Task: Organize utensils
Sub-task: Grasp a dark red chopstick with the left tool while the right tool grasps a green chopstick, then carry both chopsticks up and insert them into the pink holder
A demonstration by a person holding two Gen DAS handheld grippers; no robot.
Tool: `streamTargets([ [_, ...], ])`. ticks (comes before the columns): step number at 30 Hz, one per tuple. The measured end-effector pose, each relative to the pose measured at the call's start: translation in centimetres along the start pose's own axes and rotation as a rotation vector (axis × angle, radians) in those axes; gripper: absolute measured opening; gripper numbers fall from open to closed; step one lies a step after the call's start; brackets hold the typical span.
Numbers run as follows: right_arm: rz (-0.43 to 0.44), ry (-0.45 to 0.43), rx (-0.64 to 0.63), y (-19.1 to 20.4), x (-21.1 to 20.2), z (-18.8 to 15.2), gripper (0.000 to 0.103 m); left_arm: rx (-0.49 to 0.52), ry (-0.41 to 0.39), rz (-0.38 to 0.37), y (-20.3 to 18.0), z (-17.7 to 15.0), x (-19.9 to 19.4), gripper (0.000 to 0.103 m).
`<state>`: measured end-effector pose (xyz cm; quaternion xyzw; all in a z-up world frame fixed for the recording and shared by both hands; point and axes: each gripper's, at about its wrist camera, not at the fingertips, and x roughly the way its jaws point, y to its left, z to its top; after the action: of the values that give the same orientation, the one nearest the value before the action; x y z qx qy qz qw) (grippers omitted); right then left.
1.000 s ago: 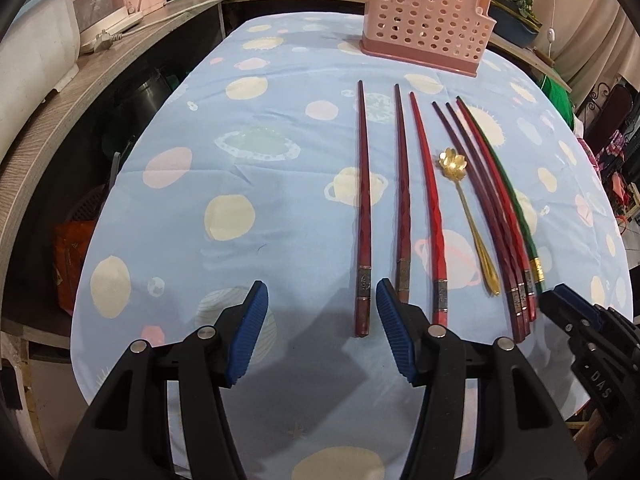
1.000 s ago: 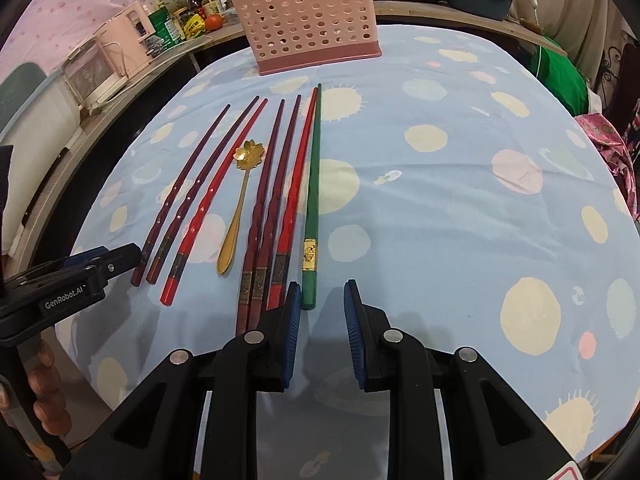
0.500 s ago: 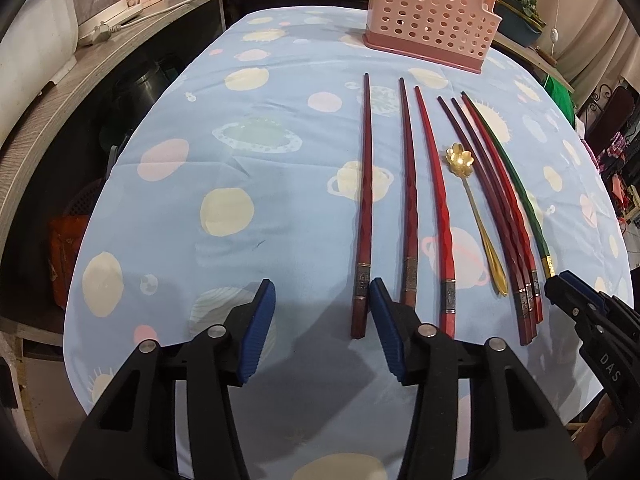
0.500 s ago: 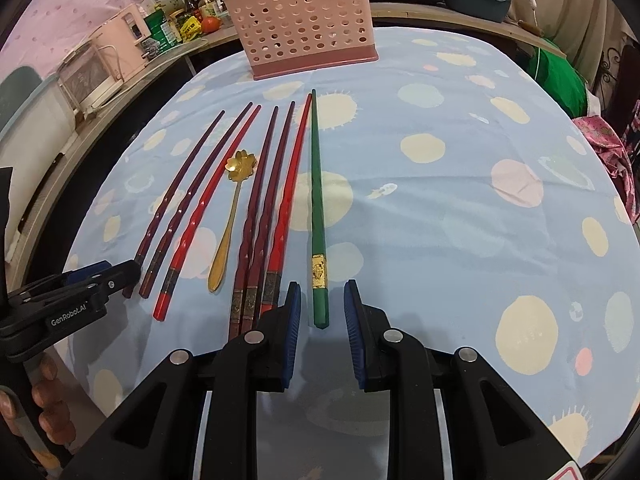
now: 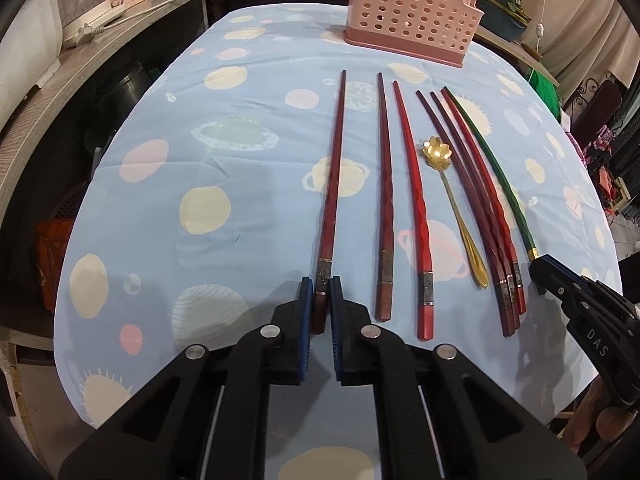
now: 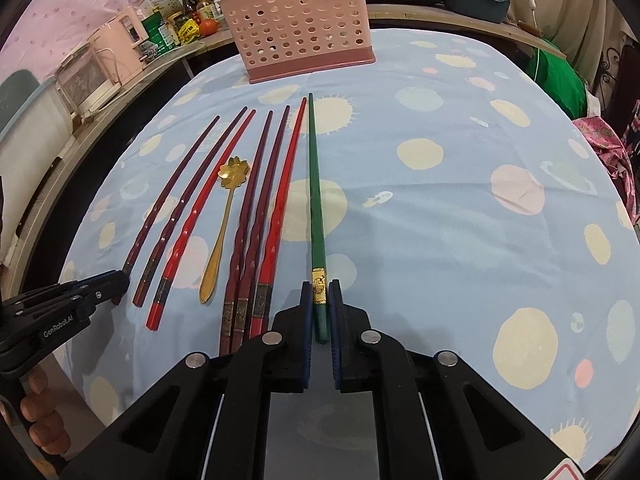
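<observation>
Your left claw (image 5: 320, 292) is closed on the butt end of the leftmost dark red chopstick (image 5: 334, 176) — both blue pads (image 5: 306, 304) press its sides just behind the metal band. The stick lies flat on the worktop (image 5: 160, 208) and runs straight ahead of the claw.

Your right claw (image 6: 320, 300) is closed on the butt end of the green chopstick (image 6: 315, 200), with the gold band sitting between the pads. This stick also lies flat, pointing away from the claw.

Between the two claws lie the remaining items, roughly parallel: two separate red chopsticks (image 5: 408, 200), the gold spoon (image 5: 452, 196) with its flower-shaped bowl at the far end, and a tight group of three red chopsticks (image 6: 260, 220) just left of the right claw.

The pink perforated holder (image 6: 300, 28) stands upright well ahead of both claws, at the worktop's far edge.
</observation>
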<state>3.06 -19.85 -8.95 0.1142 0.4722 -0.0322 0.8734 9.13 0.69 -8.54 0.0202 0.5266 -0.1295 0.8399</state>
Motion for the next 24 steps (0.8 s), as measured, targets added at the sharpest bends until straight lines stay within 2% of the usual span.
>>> streamTargets([
  [4,0.003,-0.014,0.015,-0.4,-0.8,0.0,0.007,-0.012,-0.007,-0.007,0.1,0.1,-0.6,0.007],
  [12,0.018,-0.083,0.045,-1.3,-4.1,1.0,0.007,-0.036,-0.071,-0.027,0.3,1.1,-3.9,0.007],
  [24,0.057,-0.267,0.073,-1.9,-10.4,6.0,0.007,-0.058,-0.203,-0.057,0.6,5.6,-9.3,0.007],
])
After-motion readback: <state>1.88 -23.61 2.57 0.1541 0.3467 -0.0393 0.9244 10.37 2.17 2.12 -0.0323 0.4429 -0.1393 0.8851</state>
